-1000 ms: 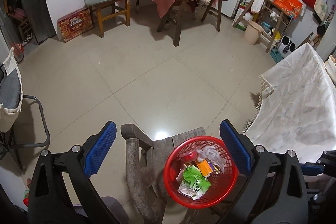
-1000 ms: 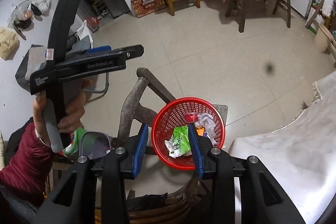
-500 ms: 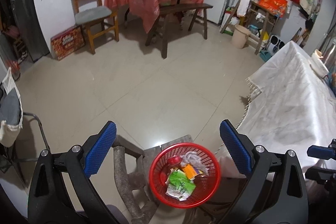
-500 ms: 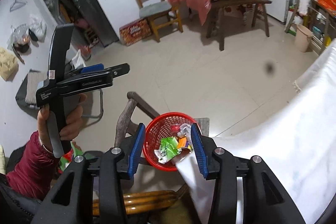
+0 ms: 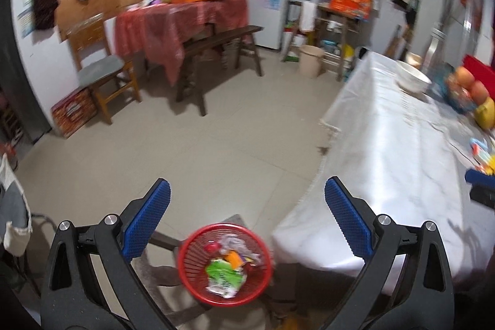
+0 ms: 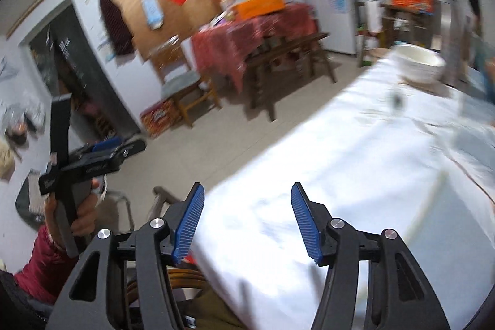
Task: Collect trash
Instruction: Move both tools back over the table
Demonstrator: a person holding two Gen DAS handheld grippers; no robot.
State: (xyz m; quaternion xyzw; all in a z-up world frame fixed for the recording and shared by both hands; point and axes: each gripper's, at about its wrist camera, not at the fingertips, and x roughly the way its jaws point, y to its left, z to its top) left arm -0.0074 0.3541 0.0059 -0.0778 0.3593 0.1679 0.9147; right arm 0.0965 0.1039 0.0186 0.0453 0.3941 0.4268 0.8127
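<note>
A red mesh basket [image 5: 191,274] sits on a wooden chair below my left gripper [image 5: 247,218]. It holds a green wrapper [image 5: 222,271], an orange scrap and crumpled plastic. My left gripper is wide open and empty, well above the basket. My right gripper [image 6: 247,218] is open and empty over the near end of the table with the white cloth [image 6: 355,163]. The basket is hidden in the right wrist view. Small colourful items [image 5: 482,153] lie at the table's right edge in the left wrist view.
A white bowl [image 5: 413,79] and fruit [image 5: 470,88] stand at the far end of the white-cloth table [image 5: 393,163]. A red-covered table [image 5: 182,20], a bench and a wooden chair [image 5: 102,67] stand across the tiled floor. The left gripper's body [image 6: 86,163] shows at left.
Both grippers have risen and tilted up, away from the basket, towards the white table. The basket looks smaller in the left view and has left the right view. The right gripper's jaws have widened.
</note>
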